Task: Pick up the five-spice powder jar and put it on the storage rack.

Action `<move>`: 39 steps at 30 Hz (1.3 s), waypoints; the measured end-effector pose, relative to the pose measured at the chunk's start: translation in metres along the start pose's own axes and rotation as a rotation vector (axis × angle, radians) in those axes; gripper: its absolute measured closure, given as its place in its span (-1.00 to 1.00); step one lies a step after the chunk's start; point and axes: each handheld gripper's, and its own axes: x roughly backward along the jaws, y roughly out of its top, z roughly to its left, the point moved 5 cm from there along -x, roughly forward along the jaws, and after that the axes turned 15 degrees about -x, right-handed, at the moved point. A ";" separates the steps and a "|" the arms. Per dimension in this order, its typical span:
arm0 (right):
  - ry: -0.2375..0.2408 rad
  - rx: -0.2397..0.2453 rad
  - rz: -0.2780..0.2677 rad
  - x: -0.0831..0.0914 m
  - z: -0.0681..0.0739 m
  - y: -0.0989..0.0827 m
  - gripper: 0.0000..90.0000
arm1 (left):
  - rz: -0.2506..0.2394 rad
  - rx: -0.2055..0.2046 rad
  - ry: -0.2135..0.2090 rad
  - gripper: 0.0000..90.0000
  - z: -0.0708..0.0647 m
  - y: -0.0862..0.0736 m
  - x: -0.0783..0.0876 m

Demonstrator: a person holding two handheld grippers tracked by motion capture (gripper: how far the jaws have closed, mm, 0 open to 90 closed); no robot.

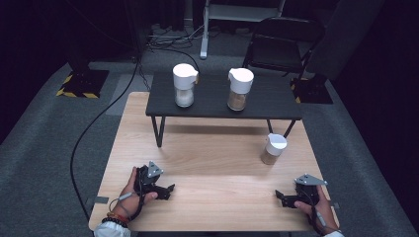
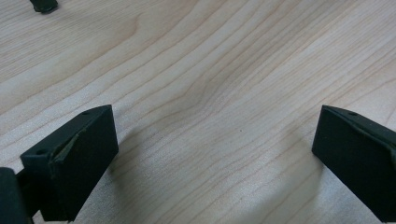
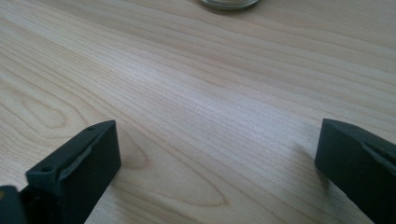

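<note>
I see the wooden table (image 1: 207, 158) filling the frame's middle, a black shelf (image 1: 222, 101) above centre carrying two white-capped jars. A smaller jar (image 1: 272, 148) stands right of centre on the wood, probably holding brownish grains. Lower left, my left gripper (image 1: 170, 190) rests with jaws apart; lower right, my right gripper (image 1: 279, 196) likewise gapes, nearest that jar.

Tabletop (image 1: 207, 163) evenly lit from overhead; surroundings near black. Soft shadows beneath raised shelf (image 1: 222, 96). High view slightly soft. Gripper views sharp on the grain, no glare.
</note>
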 end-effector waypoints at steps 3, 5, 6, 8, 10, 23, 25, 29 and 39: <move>0.000 0.000 0.000 0.000 0.000 0.000 -1.00 | 0.000 0.000 0.000 -1.00 0.000 0.000 0.000; 0.000 0.000 0.000 0.000 0.000 0.000 -1.00 | 0.000 0.000 0.000 -1.00 0.000 0.000 0.000; 0.000 0.000 0.000 0.000 0.000 0.000 -1.00 | 0.000 0.000 0.000 -1.00 0.000 0.000 0.000; 0.000 0.000 0.000 0.000 0.000 0.000 -1.00 | 0.000 0.000 0.001 -1.00 0.000 0.000 0.000; 0.000 0.000 -0.001 0.000 0.000 0.000 -1.00 | 0.002 0.000 0.001 -1.00 0.000 0.000 0.000; -0.008 -0.007 -0.003 0.000 0.001 0.000 -1.00 | 0.002 0.000 0.001 -1.00 0.000 0.000 0.000; -0.014 -0.011 -0.004 0.000 0.001 0.000 -0.98 | 0.003 0.000 0.001 -1.00 0.000 0.000 0.000; -0.025 -0.013 -0.016 0.001 0.003 0.000 -0.97 | 0.003 0.000 0.001 -1.00 0.000 0.000 0.000; -0.043 0.006 -0.072 0.011 0.009 0.001 -0.97 | 0.002 0.002 0.001 -1.00 0.000 0.000 0.000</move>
